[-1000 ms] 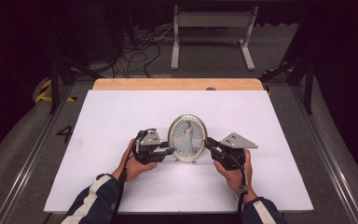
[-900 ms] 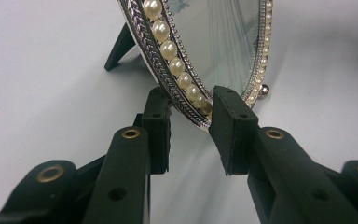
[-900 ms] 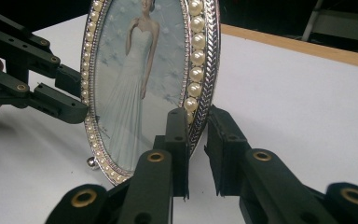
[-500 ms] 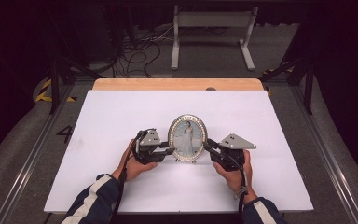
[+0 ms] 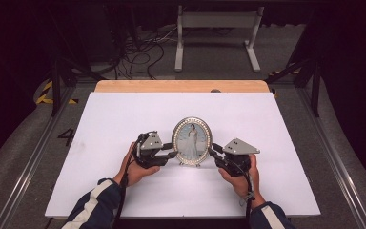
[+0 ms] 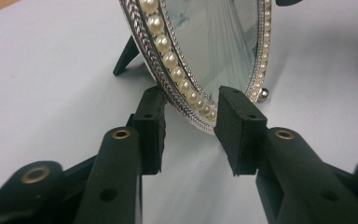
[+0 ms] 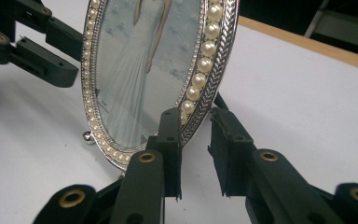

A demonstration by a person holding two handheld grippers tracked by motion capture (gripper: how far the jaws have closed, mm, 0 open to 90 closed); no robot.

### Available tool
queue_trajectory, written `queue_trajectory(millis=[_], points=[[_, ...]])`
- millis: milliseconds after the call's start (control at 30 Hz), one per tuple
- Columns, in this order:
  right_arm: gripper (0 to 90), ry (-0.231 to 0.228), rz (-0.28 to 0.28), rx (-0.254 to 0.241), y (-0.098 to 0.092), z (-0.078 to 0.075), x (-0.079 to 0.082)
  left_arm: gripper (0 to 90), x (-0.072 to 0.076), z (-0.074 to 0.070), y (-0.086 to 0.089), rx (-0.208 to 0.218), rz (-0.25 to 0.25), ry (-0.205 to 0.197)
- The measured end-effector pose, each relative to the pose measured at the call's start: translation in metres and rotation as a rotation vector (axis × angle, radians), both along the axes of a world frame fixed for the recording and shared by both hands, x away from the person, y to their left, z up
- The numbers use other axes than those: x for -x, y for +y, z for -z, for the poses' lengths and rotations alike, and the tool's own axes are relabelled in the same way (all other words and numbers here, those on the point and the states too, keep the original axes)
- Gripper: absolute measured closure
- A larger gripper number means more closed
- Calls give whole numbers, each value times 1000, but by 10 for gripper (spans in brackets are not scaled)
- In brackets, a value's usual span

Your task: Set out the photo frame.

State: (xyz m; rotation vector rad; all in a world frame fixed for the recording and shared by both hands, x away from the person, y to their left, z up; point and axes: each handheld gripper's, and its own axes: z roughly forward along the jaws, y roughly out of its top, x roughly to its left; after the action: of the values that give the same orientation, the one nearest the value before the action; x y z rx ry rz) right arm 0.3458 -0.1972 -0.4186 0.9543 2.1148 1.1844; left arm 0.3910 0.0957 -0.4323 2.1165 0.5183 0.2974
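1. High view: an oval frame [image 5: 191, 141] stands upright near the middle of a white table [image 5: 109, 119], its picture side toward the person.
2. The left gripper [image 5: 171, 153] sits at the frame's lower left edge and the right gripper [image 5: 213, 152] at its lower right edge; a hand holds each, with striped sleeves coming in from the bottom.
3. Left gripper view: the frame's pearl rim [image 6: 177, 67] runs down between the two jaws, with the back stand [image 6: 125, 57] resting on the table behind it.
4. The left jaws have just been opening. The rim is between them, and a gap shows on each side of it, so the pads do not press on it.
5. A small ball foot [image 6: 264, 94] at the frame's bottom edge touches the table.
6. Right gripper view: the frame's rim [image 7: 200, 74] passes between the right jaws, close beside the left pad [image 7: 170, 140].
7. The right jaws have also just been opening. A clear gap shows between the rim and the pad behind it, so the frame is not clamped.
8. That same view shows the left gripper [image 7: 67, 53] on the far side of the frame, jaws apart about the rim.
9. The frame stands on its own feet and stand, with both grippers loose around its edges.
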Motion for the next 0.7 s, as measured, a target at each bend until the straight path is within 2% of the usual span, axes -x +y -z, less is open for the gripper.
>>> queue_trajectory(millis=[167, 300, 433, 700], points=[[712, -5, -16, 21, -1, -2, 1, 558, 2, -2, 1, -24, -22, -14], [676, -5, -25, 30, -3, -3, 2, 496, 6, -5, 4, -26, -44, -34], [637, -19, -44, 28, -7, -7, 3, 463, 10, -8, 5, -42, -48, -68], [567, -13, -69, 59, -9, -7, 4, 415, 17, -11, 11, -41, -49, -93]])
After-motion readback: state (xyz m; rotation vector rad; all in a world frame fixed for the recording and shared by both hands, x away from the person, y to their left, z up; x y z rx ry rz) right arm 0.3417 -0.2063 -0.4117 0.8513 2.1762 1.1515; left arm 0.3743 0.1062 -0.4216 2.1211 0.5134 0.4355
